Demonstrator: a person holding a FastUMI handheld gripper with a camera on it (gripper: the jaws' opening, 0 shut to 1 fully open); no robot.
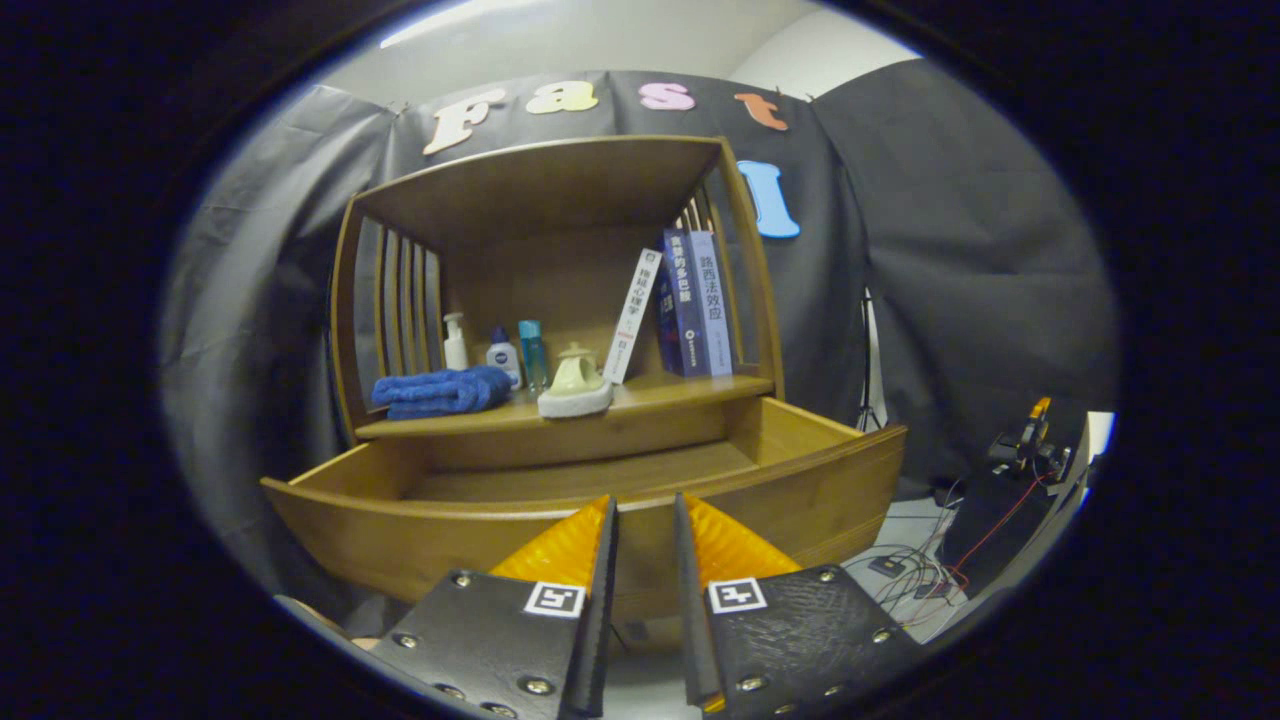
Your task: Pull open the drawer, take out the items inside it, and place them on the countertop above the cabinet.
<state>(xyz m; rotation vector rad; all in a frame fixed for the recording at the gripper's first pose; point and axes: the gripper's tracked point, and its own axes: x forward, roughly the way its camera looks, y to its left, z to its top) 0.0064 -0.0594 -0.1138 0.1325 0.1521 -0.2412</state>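
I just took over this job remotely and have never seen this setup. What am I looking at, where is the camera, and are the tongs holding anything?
There is no robot arm: a person carries hand-held tongs, and the camera rides on them, looking forward along the two fingers. The fingers stand slightly apart with nothing between them. Just ahead of them is a wooden cabinet's drawer, pulled open; the part of its floor I can see is bare. On the countertop above lie a blue towel, three small bottles, a pale teapot-like piece on a white pad and some books.
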